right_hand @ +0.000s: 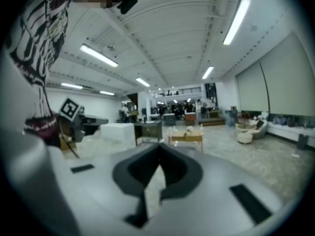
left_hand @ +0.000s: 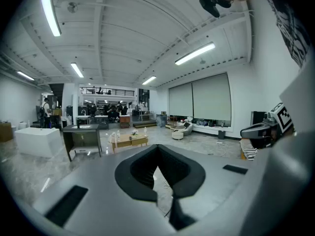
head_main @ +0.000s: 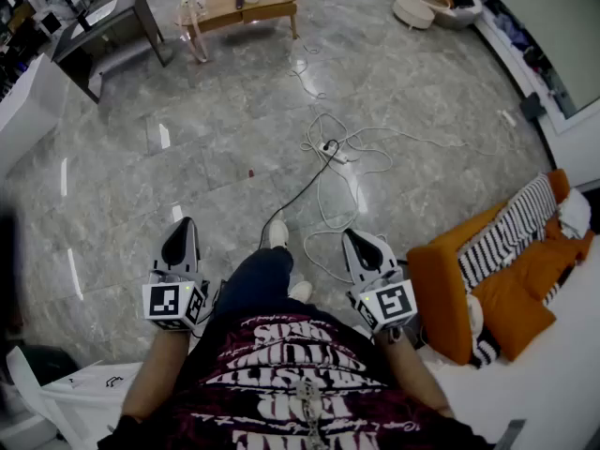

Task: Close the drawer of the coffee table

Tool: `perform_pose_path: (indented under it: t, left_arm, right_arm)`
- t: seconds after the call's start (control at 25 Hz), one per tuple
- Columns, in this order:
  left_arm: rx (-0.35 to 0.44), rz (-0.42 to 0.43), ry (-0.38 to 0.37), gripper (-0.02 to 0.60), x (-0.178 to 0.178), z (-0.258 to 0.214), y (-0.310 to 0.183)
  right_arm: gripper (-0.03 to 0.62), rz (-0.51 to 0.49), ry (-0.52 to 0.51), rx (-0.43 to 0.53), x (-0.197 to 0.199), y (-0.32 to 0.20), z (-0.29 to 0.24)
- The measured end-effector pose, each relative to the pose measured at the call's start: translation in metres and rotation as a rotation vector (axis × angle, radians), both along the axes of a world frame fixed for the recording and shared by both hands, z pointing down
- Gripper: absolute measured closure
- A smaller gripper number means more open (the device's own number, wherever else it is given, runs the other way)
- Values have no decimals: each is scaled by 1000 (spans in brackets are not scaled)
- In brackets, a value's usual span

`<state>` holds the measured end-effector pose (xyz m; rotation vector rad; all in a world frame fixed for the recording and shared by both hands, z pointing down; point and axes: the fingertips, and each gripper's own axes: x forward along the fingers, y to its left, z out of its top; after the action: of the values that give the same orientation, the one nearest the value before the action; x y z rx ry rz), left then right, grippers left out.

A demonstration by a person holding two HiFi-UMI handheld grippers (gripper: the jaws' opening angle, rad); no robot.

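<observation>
The low wooden coffee table (head_main: 240, 7) stands far across the marble floor, with small items on top; its drawer is too small to make out. It also shows in the left gripper view as a small coffee table (left_hand: 129, 140) and in the right gripper view as a small coffee table (right_hand: 186, 137). My left gripper (head_main: 180, 234) and right gripper (head_main: 357, 244) are held close to the body, either side of the person's legs. Both point toward the table. Seen along its own jaws, the left gripper (left_hand: 157, 154) is shut and holds nothing. The right gripper (right_hand: 158, 154) is also shut and holds nothing.
Cables and a power strip (head_main: 333, 153) lie on the floor between me and the table. A dark desk (head_main: 108, 28) stands left of the table. An orange sofa (head_main: 487, 284) with a striped throw is at my right. A round pouf (head_main: 412, 12) sits at the back right.
</observation>
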<state>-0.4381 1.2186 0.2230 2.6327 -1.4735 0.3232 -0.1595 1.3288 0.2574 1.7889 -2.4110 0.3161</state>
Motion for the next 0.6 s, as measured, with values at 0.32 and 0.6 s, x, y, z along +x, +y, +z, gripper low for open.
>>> perform_pose_path:
  t: [0.32, 0.6]
  left_arm:
    - [-11, 11, 30, 560, 9, 20, -29]
    - [-36, 38, -2, 560, -24, 41, -86]
  right_arm:
    - [559, -1, -27, -20, -1, -20, -1]
    - [559, -123, -109, 44, -58, -96, -18]
